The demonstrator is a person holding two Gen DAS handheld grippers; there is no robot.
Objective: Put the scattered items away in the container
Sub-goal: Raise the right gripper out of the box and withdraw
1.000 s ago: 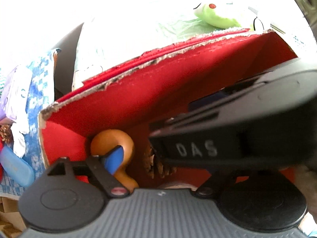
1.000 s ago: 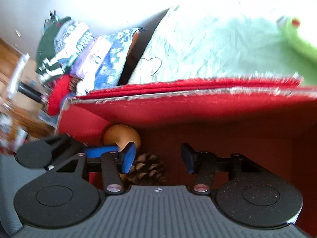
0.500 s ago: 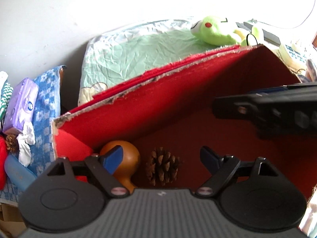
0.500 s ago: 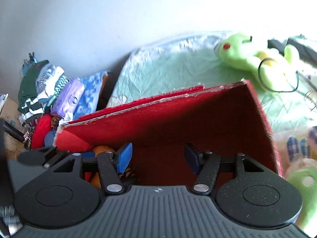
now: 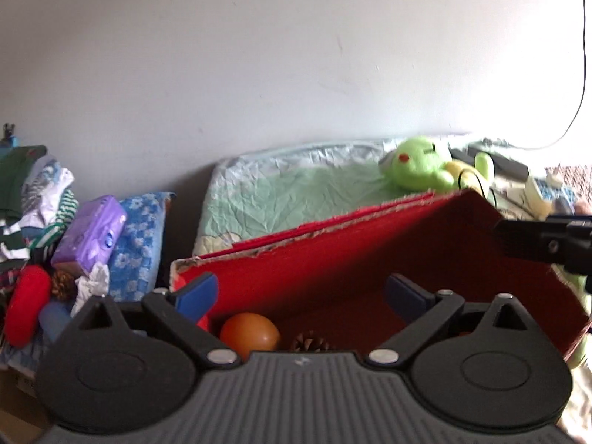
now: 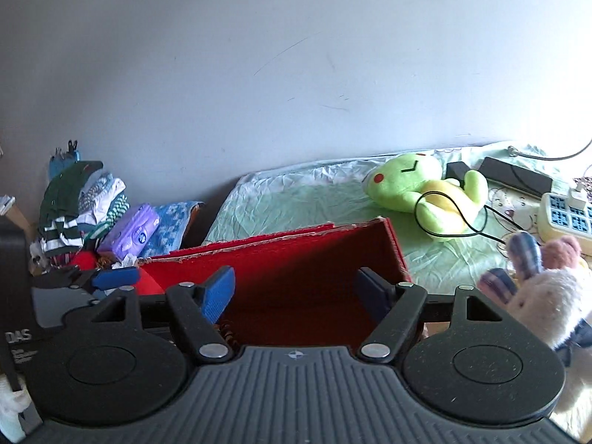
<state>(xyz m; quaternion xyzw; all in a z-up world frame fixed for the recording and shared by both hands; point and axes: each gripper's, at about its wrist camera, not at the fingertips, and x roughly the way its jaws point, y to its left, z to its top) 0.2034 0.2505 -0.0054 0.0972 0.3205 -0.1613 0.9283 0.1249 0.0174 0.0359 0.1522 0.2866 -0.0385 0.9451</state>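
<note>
While the red box [image 5: 370, 259] is already holding an orange ball [image 5: 249, 335] and a pine cone [image 5: 310, 343], the left gripper [image 5: 299, 294] and right gripper [image 6: 296, 288] are hovering above it, jaws wide and empty; plush toys beside the box are seemingly awaiting collection.

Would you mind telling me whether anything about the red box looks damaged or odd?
Yes: the red box has a ragged back rim with pale cardboard showing along the torn edge. A black cable also loops over the green plush frog on the bed.
</note>
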